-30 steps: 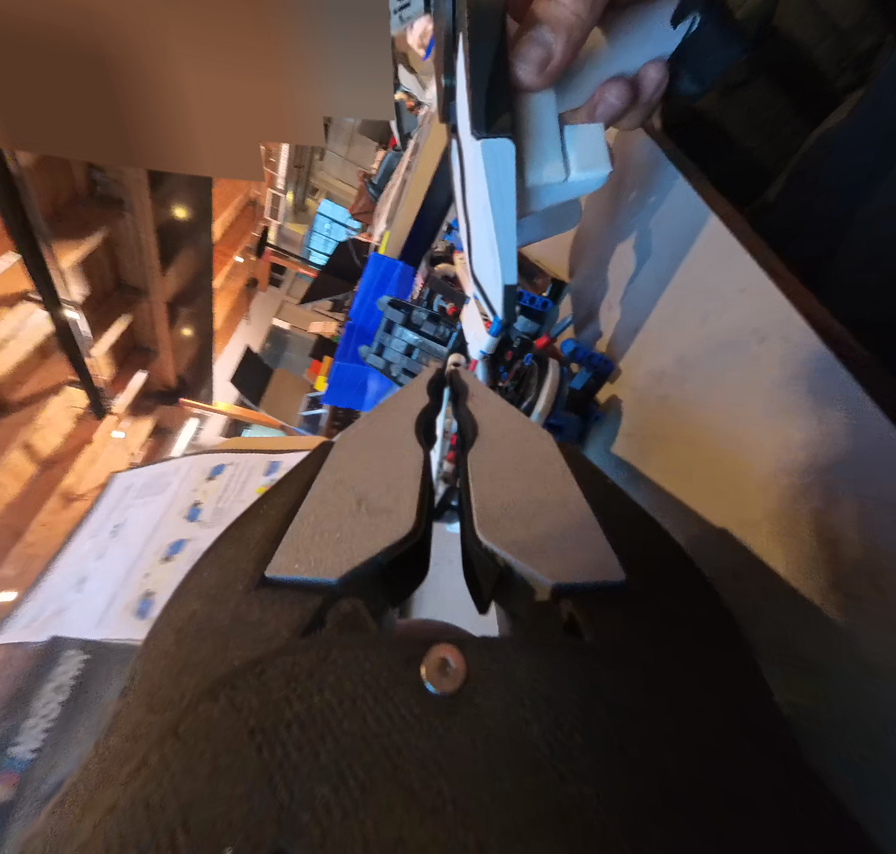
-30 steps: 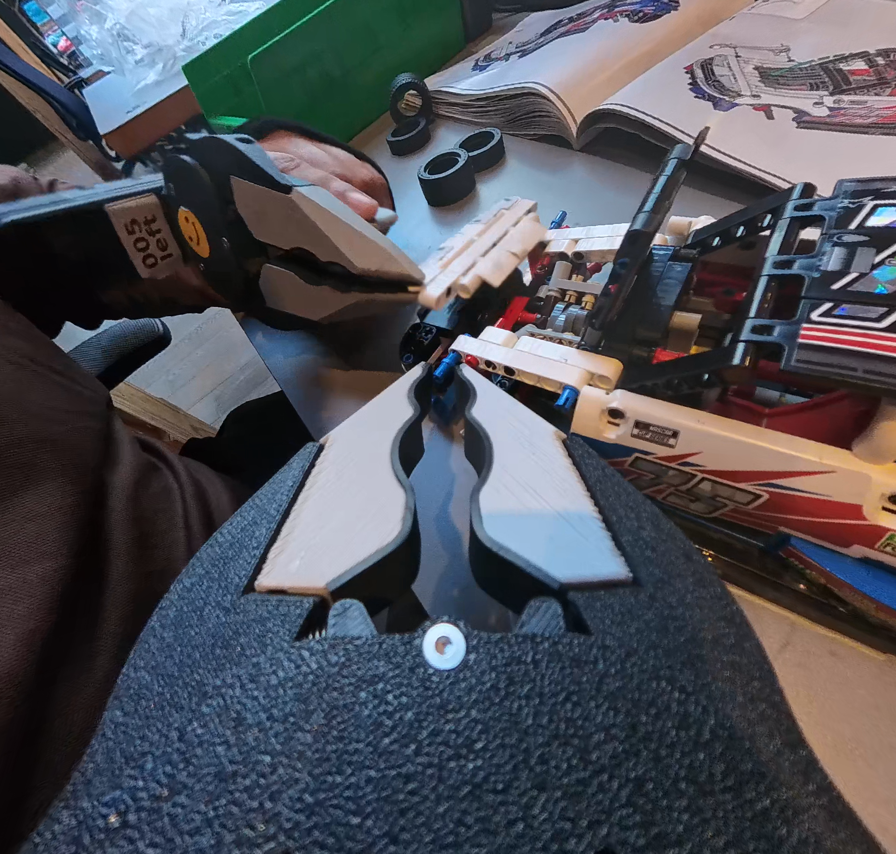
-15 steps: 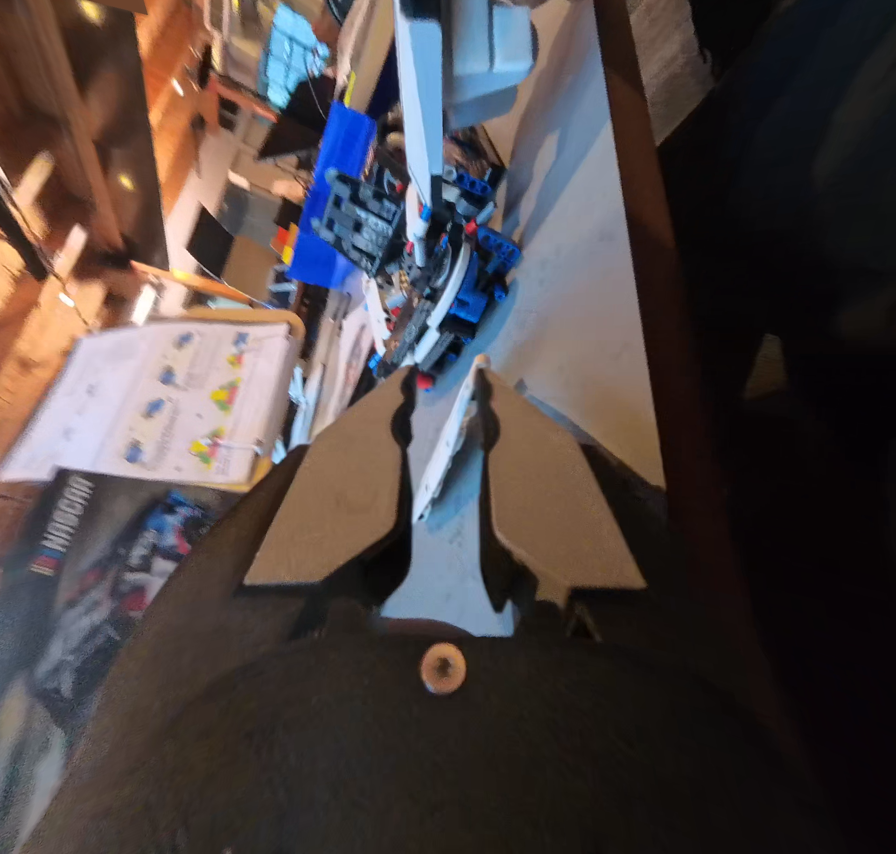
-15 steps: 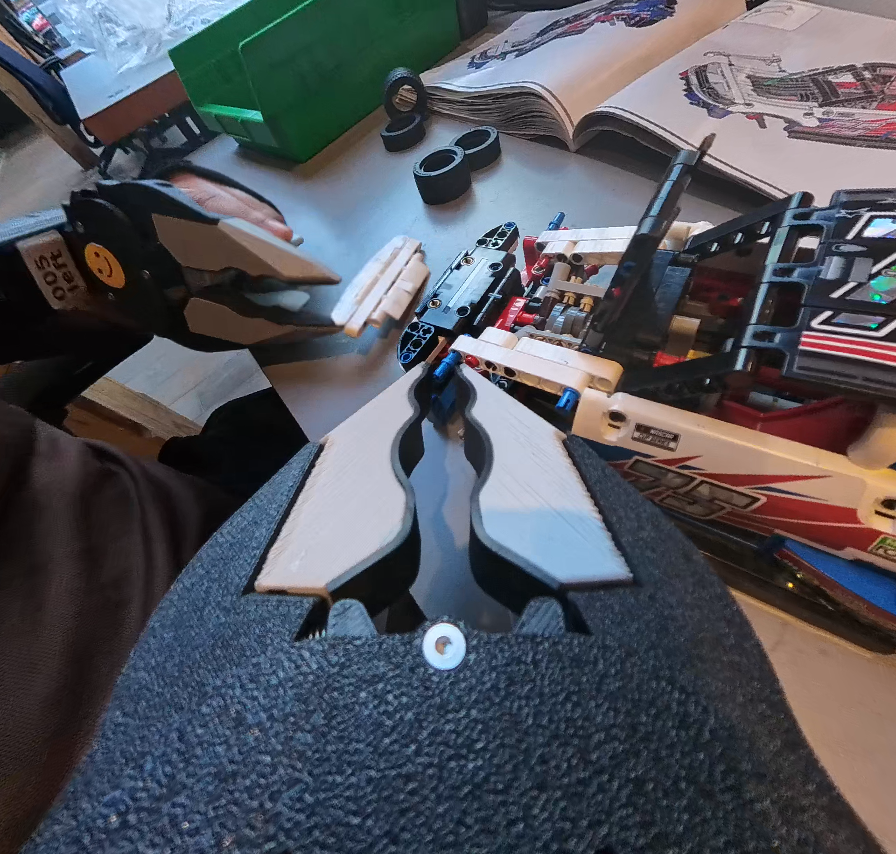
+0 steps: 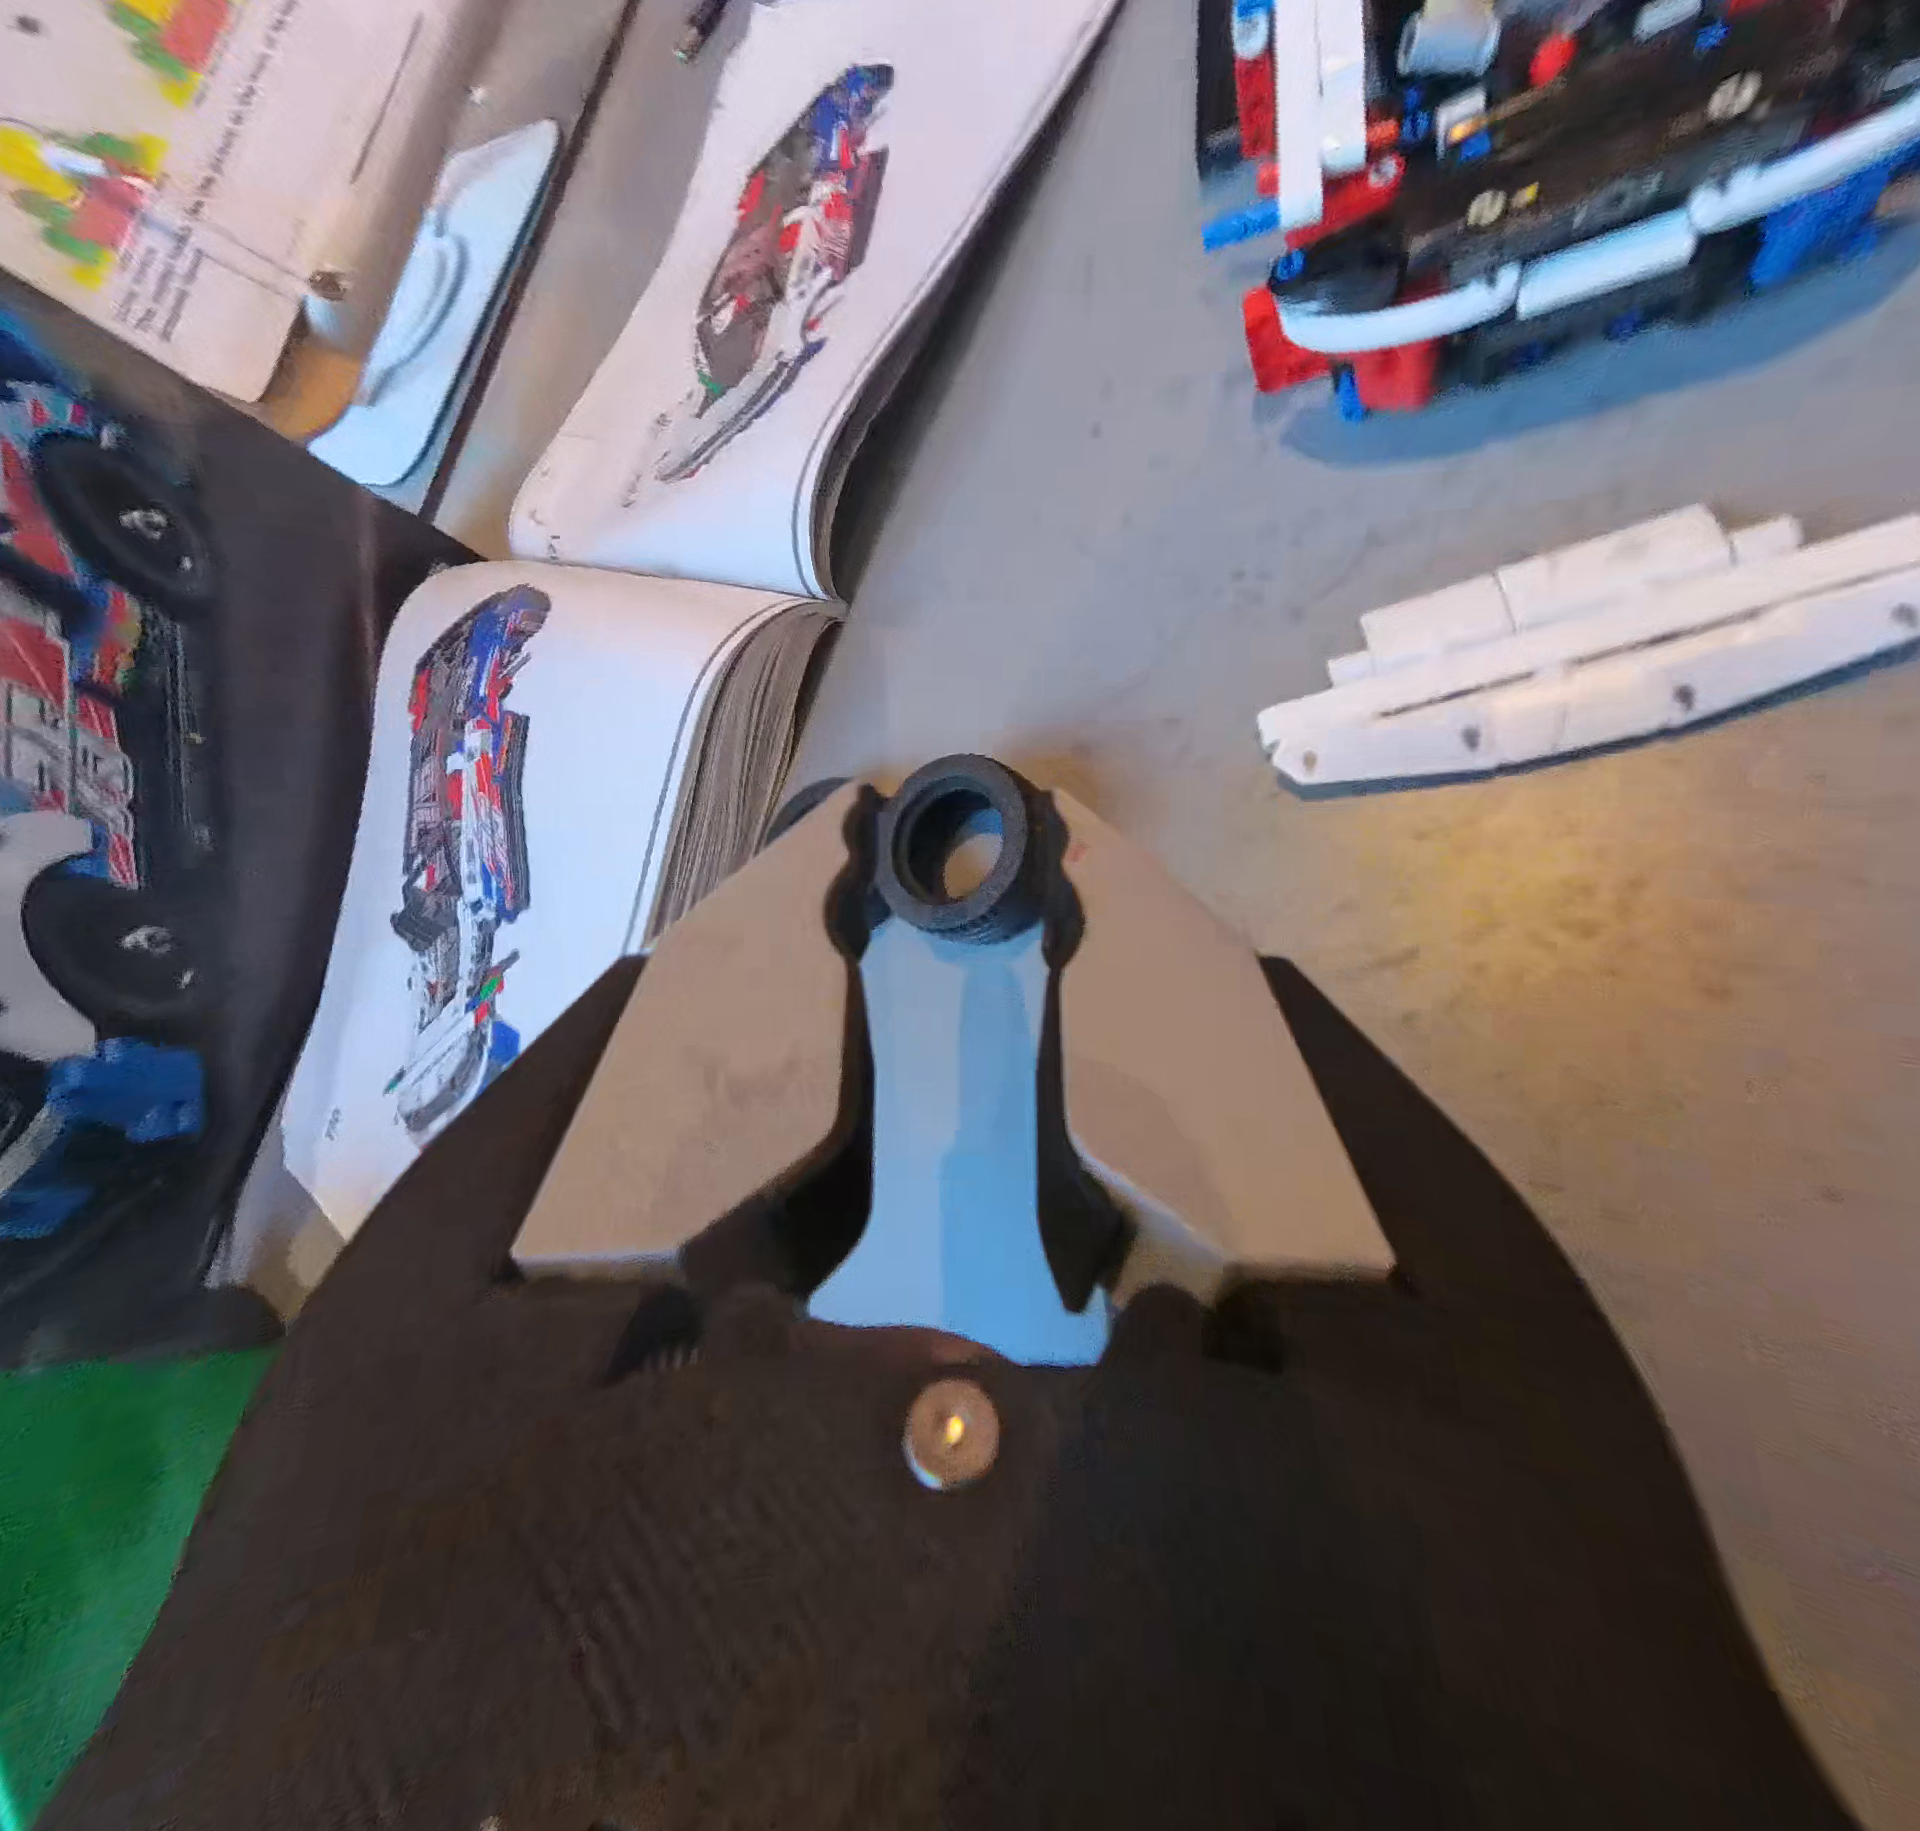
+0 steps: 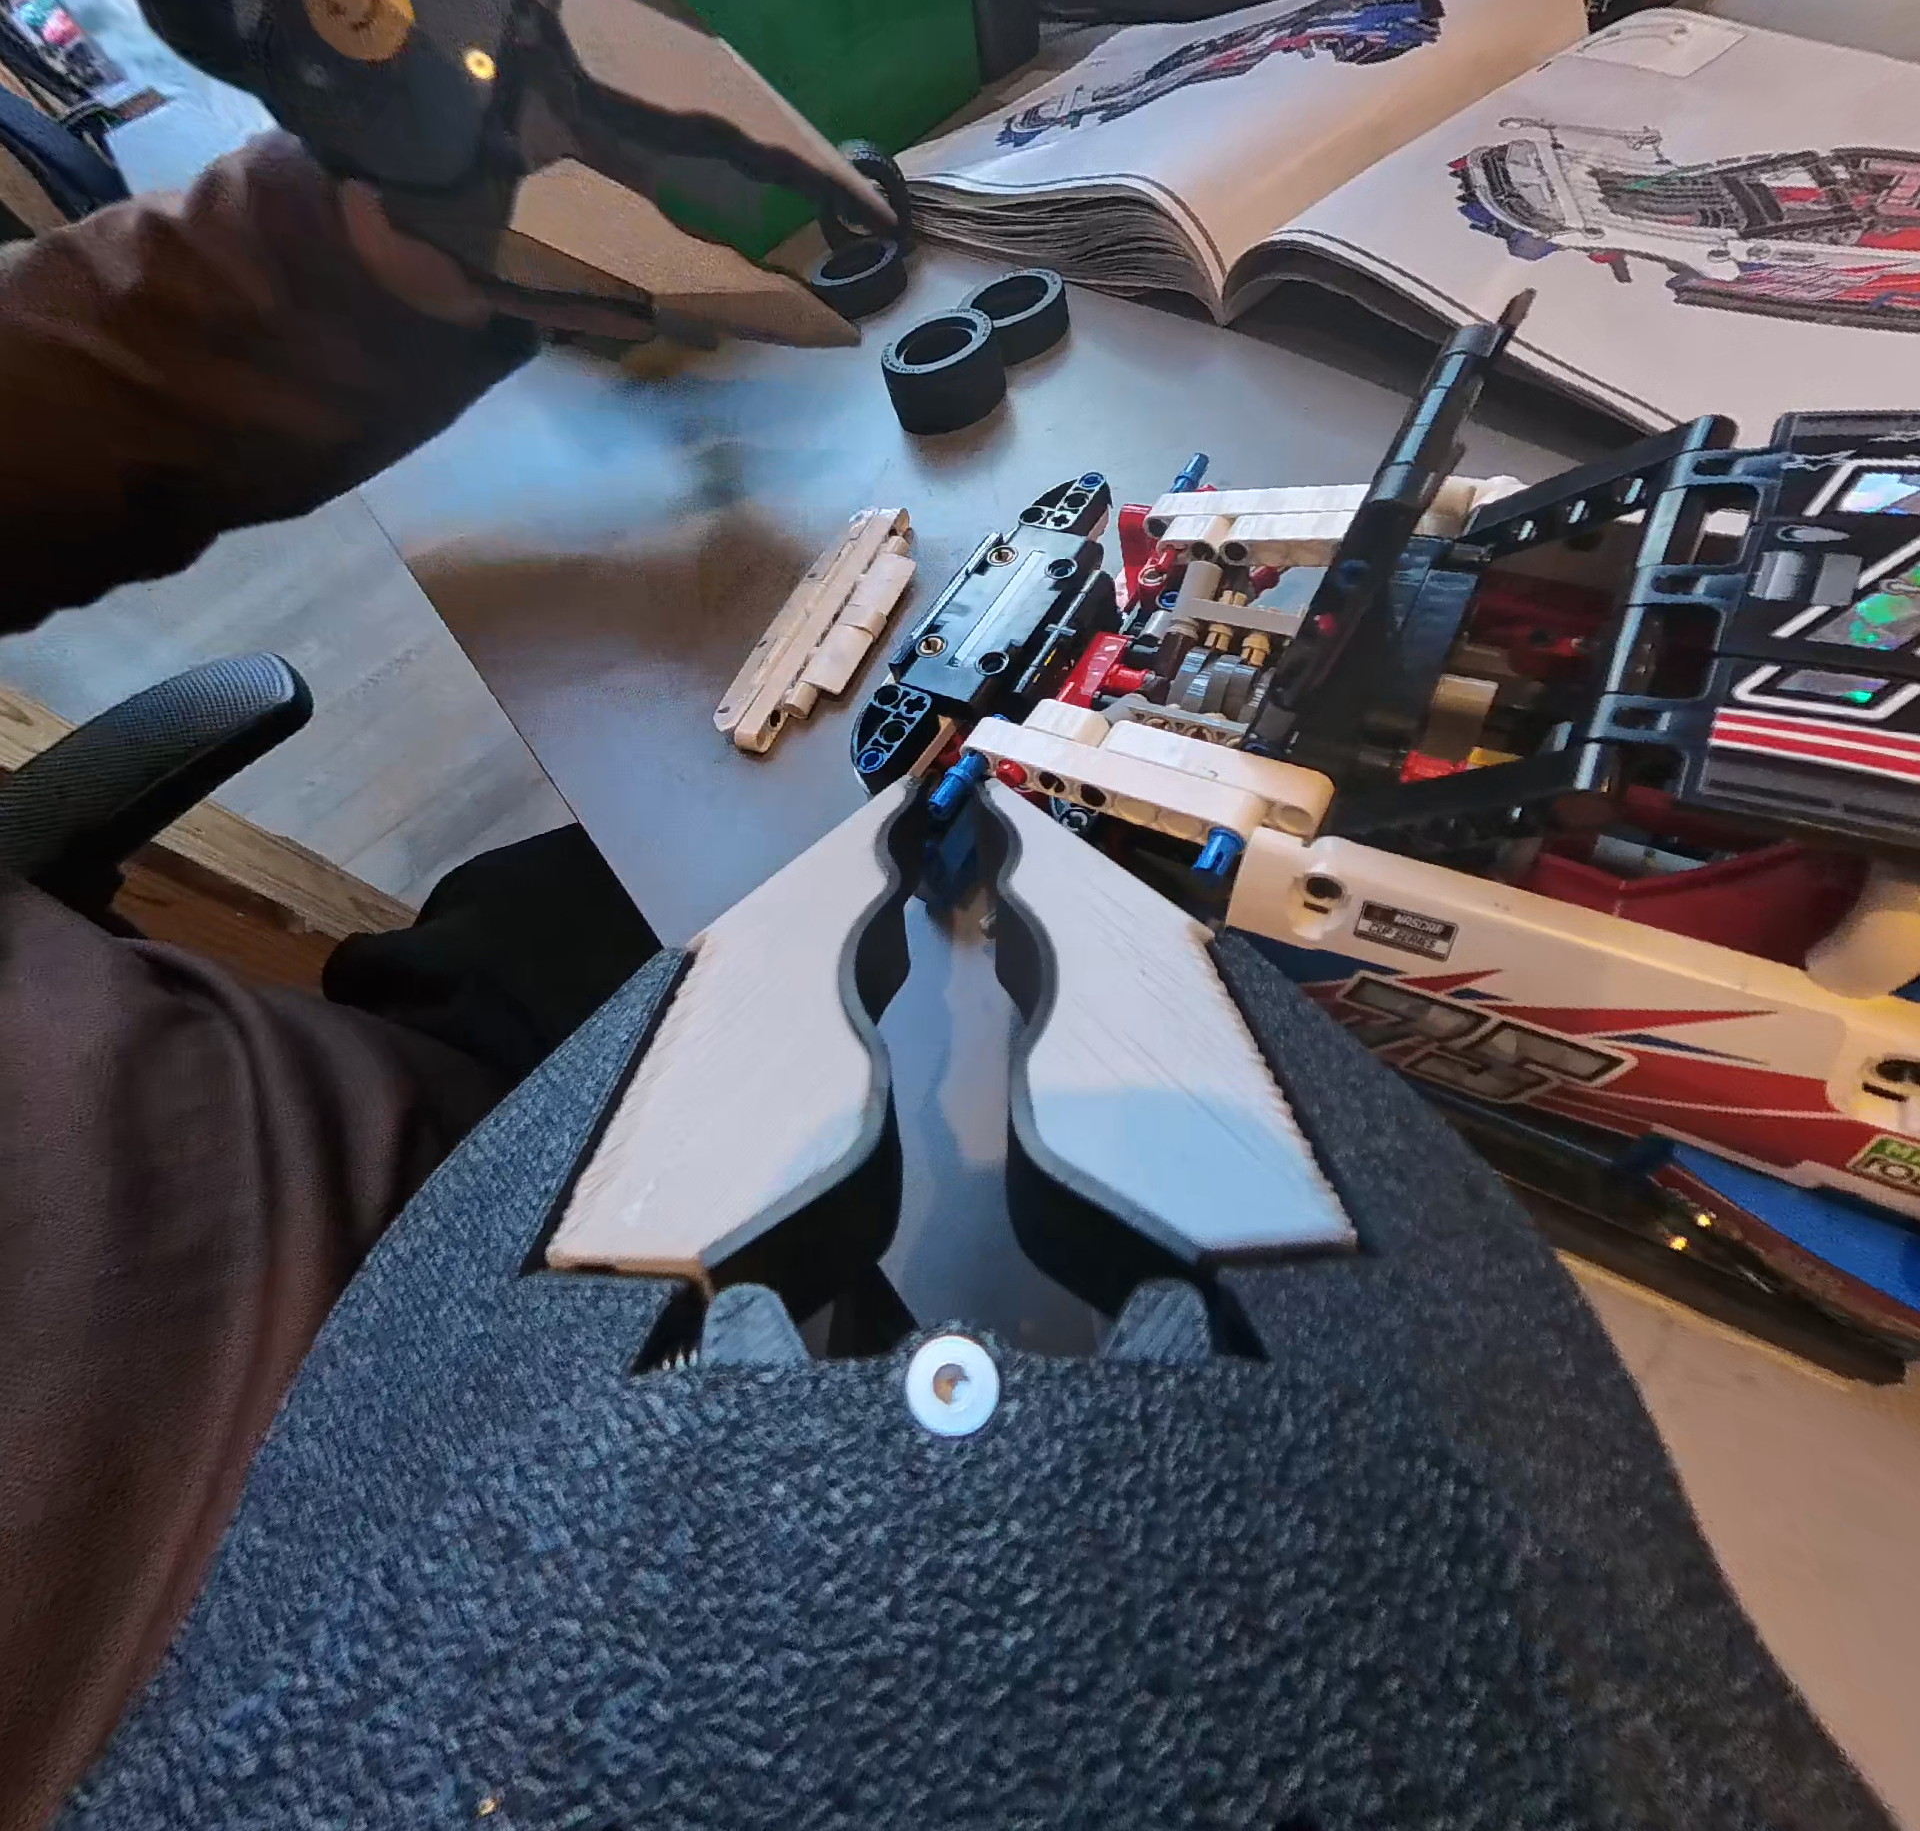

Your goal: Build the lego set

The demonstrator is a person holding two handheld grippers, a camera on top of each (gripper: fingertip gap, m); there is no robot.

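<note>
white panel piece [image 6: 821, 628] now lies flat on the tabletop [image 6: 623, 742], just beside the nose of the lego car [image 6: 1455, 742]; half a second ago the left tongs [image 5: 954, 851] carried it. those tongs have swung to the tyres by the open manual [image 5: 727, 327] and now pinch a black tyre [image 5: 956, 862]. right tongs [image 6: 951, 805] still narrow on a blue pin [image 6: 954, 784] at the car's front. likely wheel step next.

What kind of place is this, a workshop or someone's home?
Probably a hobby or work table indoors; which, I cannot tell. An open instruction book, a half-built Lego car and loose tyres lie on it.
</note>
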